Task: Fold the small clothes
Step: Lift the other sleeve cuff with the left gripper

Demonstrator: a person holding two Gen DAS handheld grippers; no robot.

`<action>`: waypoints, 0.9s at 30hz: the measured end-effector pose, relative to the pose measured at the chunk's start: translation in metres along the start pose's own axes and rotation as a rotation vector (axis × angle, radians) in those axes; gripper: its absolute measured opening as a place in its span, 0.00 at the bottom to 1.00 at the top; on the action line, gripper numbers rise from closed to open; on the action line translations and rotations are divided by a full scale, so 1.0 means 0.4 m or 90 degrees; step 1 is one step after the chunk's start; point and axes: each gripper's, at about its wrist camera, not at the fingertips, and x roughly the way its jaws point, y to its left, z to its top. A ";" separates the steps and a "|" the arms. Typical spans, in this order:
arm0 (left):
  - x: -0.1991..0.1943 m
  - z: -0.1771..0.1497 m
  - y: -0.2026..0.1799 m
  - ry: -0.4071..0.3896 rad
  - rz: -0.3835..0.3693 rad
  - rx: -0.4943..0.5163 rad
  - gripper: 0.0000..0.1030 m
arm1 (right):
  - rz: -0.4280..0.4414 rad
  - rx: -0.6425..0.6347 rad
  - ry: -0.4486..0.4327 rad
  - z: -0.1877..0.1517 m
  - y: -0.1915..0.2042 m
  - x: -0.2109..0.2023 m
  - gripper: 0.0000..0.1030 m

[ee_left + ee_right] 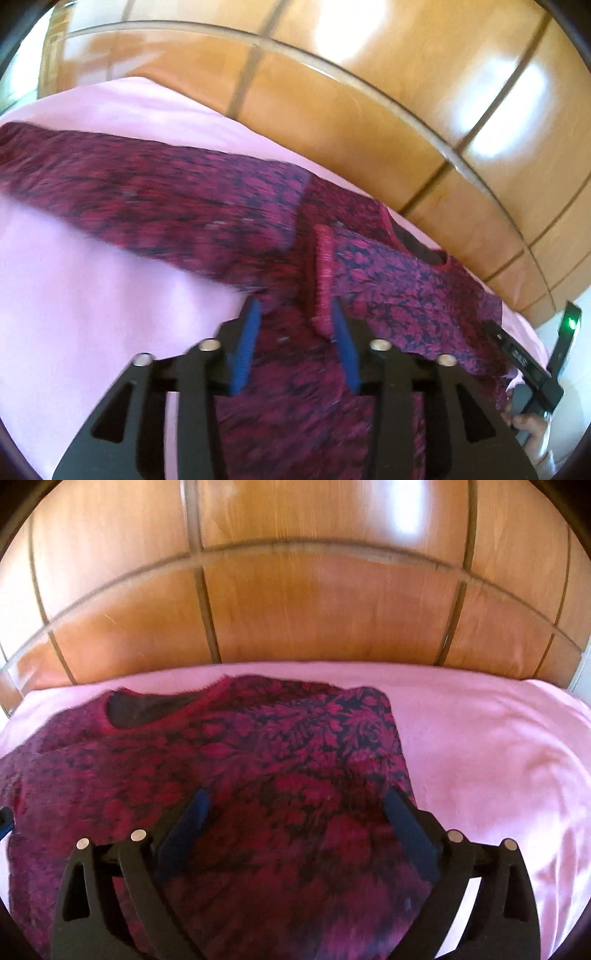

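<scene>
The sweater [229, 775] lies flat on the pink bed [498, 746], one sleeve [388, 280] folded across its body; the left tool [295, 321] gapes over the cuff [324, 273]; the right tool [295, 805] hovers wide open above the chest.

My left gripper [293, 325] is matte black, two broad wedge-shaped arms with long triangular cut-outs, each arm topped by a pair of round silver pins. Its fingers [245, 343] carry flat royal-blue pads on their inner faces. My right gripper [295, 810] is built the same, though its pads [408, 834] read as darker navy in shadow. From the left camera, off to the right of the tongs, I see the other black unit [532, 363] with a green light, and bare fingers [528, 424] wrapped around its grey grip.
</scene>
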 end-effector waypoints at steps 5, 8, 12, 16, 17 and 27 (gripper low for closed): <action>-0.079 0.005 0.156 -0.010 0.000 -0.109 0.43 | 0.031 -0.014 -0.031 -0.068 0.039 -0.104 0.97; -0.124 0.011 0.272 -0.033 0.002 -0.184 0.43 | 0.040 -0.045 -0.025 -0.131 0.074 -0.138 0.97; -0.181 0.027 0.428 -0.070 0.017 -0.283 0.43 | 0.049 -0.094 0.009 -0.184 0.149 -0.122 0.97; -0.222 0.067 0.559 -0.105 0.052 -0.354 0.43 | 0.040 -0.144 0.053 -0.221 0.194 -0.093 0.98; -0.226 0.080 0.588 -0.110 0.052 -0.372 0.43 | 0.036 -0.148 0.054 -0.229 0.198 -0.095 0.98; -0.179 0.204 0.740 -0.139 0.056 -0.480 0.43 | 0.050 -0.132 0.063 -0.232 0.185 -0.073 0.98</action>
